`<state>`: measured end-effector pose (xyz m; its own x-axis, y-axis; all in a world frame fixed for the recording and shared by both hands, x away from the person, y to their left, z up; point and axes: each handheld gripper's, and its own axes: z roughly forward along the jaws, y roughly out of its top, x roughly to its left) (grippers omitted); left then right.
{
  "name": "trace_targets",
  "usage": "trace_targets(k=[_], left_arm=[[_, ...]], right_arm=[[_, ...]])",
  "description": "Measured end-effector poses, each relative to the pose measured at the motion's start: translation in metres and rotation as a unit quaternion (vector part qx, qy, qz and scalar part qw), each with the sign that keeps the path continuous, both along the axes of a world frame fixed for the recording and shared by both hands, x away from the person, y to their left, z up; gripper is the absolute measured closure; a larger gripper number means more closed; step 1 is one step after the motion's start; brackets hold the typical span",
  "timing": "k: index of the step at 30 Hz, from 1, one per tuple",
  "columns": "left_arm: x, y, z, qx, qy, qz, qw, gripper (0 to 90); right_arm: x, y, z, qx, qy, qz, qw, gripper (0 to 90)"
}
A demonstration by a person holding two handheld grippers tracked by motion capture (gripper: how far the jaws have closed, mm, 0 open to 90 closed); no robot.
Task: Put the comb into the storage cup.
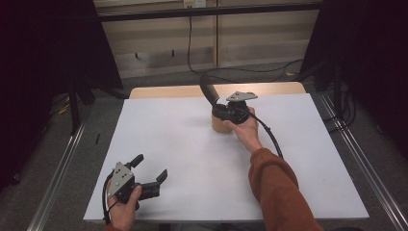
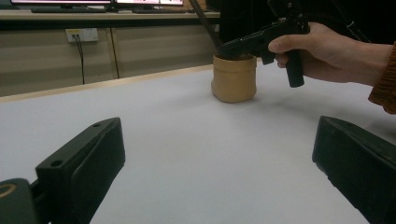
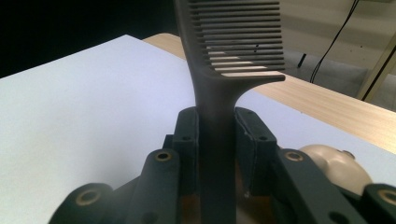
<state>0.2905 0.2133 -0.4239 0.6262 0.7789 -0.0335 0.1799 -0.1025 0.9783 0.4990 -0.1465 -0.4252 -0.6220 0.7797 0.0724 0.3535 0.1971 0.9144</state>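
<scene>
Over the tan pot (image 2: 234, 78), comb (image 3: 219, 93) handle's lower end hidden between fingers (image 3: 187, 135)

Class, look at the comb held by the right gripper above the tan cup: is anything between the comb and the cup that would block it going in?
Nothing visible blocks it. The right gripper holds the comb by its handle directly over the tan cup, and the handle's lower end seems to be at the cup's open mouth already.
</scene>
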Motion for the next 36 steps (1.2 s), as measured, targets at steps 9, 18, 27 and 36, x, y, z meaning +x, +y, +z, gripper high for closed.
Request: trace_targets(k=[9,18,27,36], left_arm=[[0.000,0.000,0.000,-0.001,0.000,0.001,1.0000,2.6],[0.000,0.000,0.000,0.000,-0.001,0.000,1.0000,2.6],[0.000,0.000,0.000,0.001,-0.001,0.004,1.0000,2.4],[-0.001,-0.001,0.000,0.000,-0.002,0.008,1.0000,2.4]], right_arm=[[-0.002,0.000,0.001,-0.003,0.004,-0.001,1.0000,67.0],[-0.006,0.002,0.005,0.003,-0.001,-0.002,1.0000,61.9],[-0.013,0.002,0.016,0.013,-0.017,0.003,0.9998,57.3],[-0.020,-0.003,0.025,0.032,-0.020,-0.002,0.9993,42.5]])
